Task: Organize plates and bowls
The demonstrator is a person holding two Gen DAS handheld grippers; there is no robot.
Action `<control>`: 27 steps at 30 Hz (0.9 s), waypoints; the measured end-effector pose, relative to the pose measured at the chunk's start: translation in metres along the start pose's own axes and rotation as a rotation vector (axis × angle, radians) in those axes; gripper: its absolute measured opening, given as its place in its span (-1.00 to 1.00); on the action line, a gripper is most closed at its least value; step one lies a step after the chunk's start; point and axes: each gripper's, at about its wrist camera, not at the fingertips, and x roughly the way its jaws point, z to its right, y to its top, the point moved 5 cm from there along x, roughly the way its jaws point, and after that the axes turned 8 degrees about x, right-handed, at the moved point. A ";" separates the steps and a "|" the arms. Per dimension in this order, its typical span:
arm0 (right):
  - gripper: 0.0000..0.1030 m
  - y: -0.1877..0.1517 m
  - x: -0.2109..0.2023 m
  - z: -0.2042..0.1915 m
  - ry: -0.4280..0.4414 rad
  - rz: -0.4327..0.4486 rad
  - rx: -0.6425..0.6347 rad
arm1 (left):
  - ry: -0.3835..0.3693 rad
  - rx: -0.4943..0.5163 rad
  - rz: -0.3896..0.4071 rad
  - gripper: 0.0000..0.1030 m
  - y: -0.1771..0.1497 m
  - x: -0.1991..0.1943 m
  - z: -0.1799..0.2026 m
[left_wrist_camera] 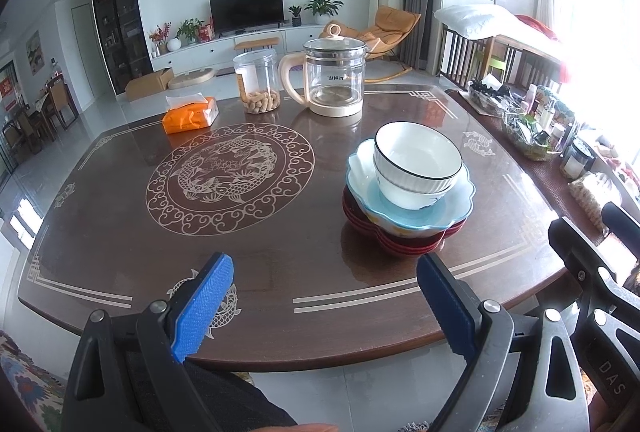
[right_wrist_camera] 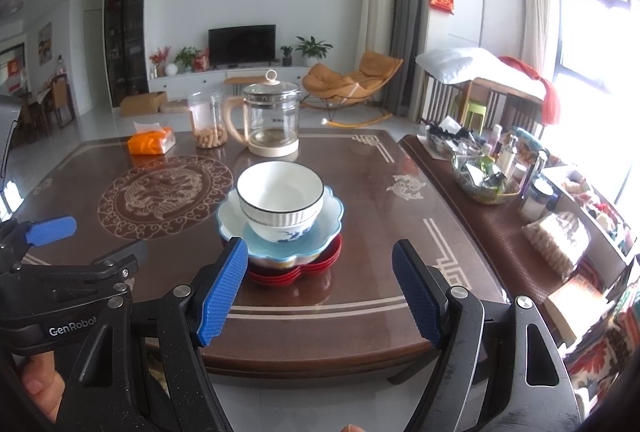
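Dark glossy table (dragon inlay) fronts living room.

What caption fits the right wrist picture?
Open hand-held gripper faces stacked bowls on red plates, wooden table.

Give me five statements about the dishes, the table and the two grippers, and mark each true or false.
1. The white bowl sits on top of the stack. True.
2. The red plates lie at the bottom of the stack. True.
3. The right gripper is clamped on the blue scalloped dish. False: its jaws are open and hold nothing.
4. The glass kettle stands on the floor. False: it stands on the table, beside the peanut jar.
5. The left gripper is open and empty. True.
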 end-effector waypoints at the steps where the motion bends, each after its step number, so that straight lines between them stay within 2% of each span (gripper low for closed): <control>1: 0.52 0.000 0.000 -0.001 0.001 -0.001 -0.001 | -0.001 -0.002 -0.002 0.80 0.000 0.000 0.000; 27: 0.52 0.003 0.002 -0.003 -0.001 0.004 -0.007 | -0.010 0.002 -0.018 0.80 -0.002 0.006 0.002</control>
